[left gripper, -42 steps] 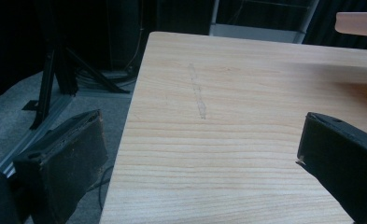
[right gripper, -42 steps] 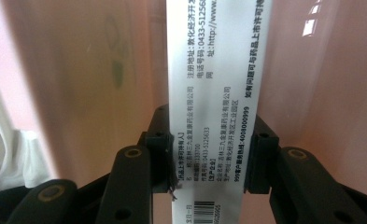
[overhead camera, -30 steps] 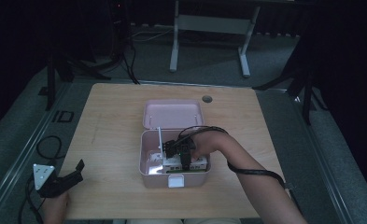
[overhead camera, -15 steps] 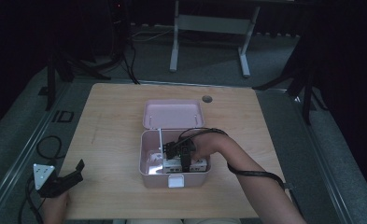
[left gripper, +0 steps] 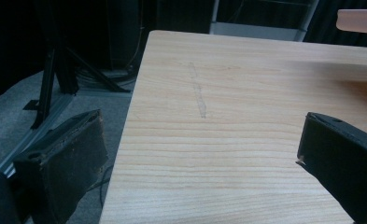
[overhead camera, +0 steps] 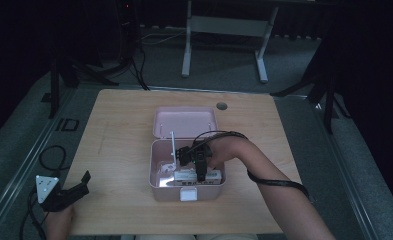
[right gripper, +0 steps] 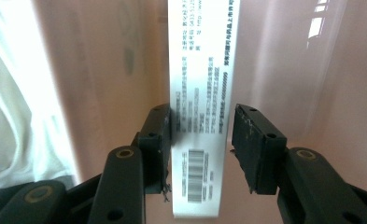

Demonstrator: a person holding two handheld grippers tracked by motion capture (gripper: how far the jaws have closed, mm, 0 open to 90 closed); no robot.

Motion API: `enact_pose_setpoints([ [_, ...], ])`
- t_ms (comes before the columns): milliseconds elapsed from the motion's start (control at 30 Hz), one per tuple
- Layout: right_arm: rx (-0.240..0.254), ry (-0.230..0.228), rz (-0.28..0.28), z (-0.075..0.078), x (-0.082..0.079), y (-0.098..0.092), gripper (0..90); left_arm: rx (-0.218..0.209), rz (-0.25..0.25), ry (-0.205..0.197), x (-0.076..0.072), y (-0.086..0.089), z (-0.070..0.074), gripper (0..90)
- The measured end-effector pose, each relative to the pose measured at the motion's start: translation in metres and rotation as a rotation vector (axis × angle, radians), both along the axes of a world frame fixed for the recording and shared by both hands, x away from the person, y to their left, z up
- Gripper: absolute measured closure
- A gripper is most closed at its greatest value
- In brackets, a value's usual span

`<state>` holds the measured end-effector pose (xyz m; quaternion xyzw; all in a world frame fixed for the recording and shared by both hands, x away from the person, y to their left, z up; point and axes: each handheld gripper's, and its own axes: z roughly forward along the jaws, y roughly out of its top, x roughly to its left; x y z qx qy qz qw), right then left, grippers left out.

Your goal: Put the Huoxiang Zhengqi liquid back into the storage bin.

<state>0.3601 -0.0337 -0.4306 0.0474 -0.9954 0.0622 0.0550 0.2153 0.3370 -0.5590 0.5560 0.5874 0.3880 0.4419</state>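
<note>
My right gripper (right gripper: 201,140) is down in the open pink box (overhead camera: 156,175) at frame centre, jaws straddling the white labelled carton (right gripper: 204,70), not clamped. Left gripper (overhead camera: 66,192) parked lower left, released.

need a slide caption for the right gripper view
Right gripper straddling a white printed box inside the pink case, one jaw touching it.
</note>
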Motion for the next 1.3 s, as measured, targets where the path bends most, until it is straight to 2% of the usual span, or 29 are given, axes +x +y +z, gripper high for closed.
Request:
enact_pose_setpoints([
  [233,0.027,-0.015,-0.009,0.018,0.002,-0.004,56.3,0.001,0.0,0.0,0.0,0.0,0.0,1.6],
  [367,0.059,-0.03,-0.027,0.034,0.004,-0.015,56.2,-0.001,0.001,-0.001,0.0,0.0,0.0,1.6],
  [433,0.065,-0.031,-0.029,0.037,0.004,-0.018,56.2,0.002,0.0,0.001,0.0,0.0,0.0,1.6],
  [500,0.072,-0.04,-0.043,0.045,0.006,-0.024,56.2,0.003,0.0,0.002,0.0,0.0,0.0,1.6],
  [567,0.1,-0.05,-0.071,0.056,0.01,-0.036,56.2,0.002,0.001,0.003,0.0,0.0,0.0,1.6],
  [600,0.1,-0.05,-0.071,0.056,0.01,-0.036,56.2,0.003,0.001,0.003,0.0,0.0,0.0,1.6],
  [633,0.114,-0.059,-0.082,0.065,0.012,-0.046,56.2,0.002,0.001,0.002,0.0,0.0,0.0,1.6],
  [733,0.126,-0.067,-0.099,0.071,0.014,-0.054,56.2,0.002,0.001,0.003,0.0,0.0,0.0,1.6],
  [833,0.15,-0.085,-0.127,0.081,0.019,-0.074,56.2,0.003,0.001,0.004,0.0,-0.001,0.0,1.6],
  [1033,0.16,-0.086,-0.167,0.078,0.025,-0.096,56.0,0.003,0.003,0.003,0.0,-0.001,0.0,1.6],
  [1167,0.167,-0.079,-0.2,0.068,0.03,-0.113,55.8,0.002,0.004,0.003,0.0,-0.001,0.0,1.6],
  [1233,0.186,-0.07,-0.224,0.056,0.033,-0.125,55.6,0.003,0.003,0.004,0.0,-0.001,0.0,1.6],
  [1300,0.194,-0.068,-0.231,0.051,0.033,-0.13,55.6,0.004,0.004,0.003,0.0,-0.001,0.0,1.6],
])
